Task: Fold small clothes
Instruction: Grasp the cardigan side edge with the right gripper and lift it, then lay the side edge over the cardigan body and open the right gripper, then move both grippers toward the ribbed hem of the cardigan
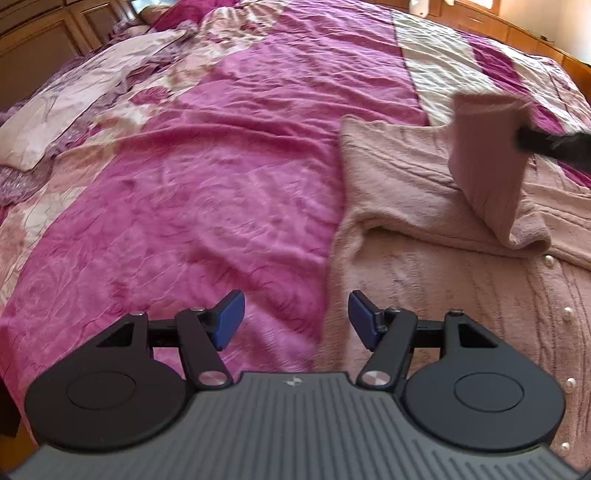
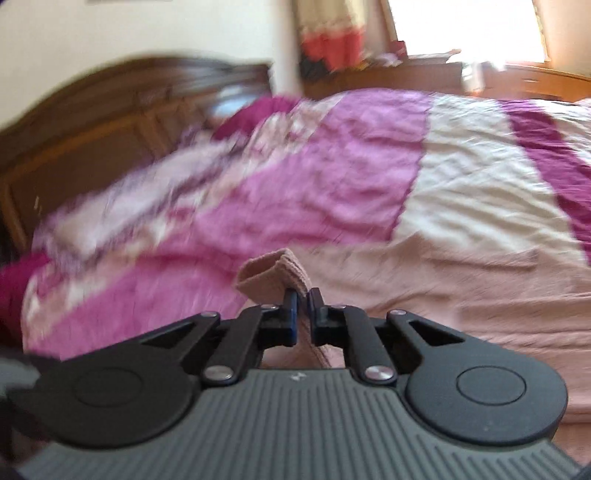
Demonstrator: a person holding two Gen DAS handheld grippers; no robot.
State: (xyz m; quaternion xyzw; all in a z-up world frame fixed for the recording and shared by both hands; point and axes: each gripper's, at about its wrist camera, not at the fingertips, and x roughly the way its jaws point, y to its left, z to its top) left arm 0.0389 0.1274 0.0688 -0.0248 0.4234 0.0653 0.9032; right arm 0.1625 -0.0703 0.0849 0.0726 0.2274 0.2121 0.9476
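A pale pink knit cardigan (image 1: 436,266) with pearl buttons lies on the bed at the right of the left wrist view. My left gripper (image 1: 297,319) is open and empty, low over the cardigan's left edge. My right gripper (image 2: 303,301) is shut on the cardigan's sleeve cuff (image 2: 273,275) and holds it lifted above the garment. In the left wrist view the lifted sleeve (image 1: 487,147) hangs from the dark right gripper (image 1: 524,138) at the upper right. The right wrist view is blurred by motion.
A pink, magenta and cream floral bedspread (image 1: 207,177) covers the bed. A dark wooden headboard (image 2: 110,122) stands at the left, wooden furniture (image 2: 406,77) and a bright window (image 2: 465,29) behind the bed.
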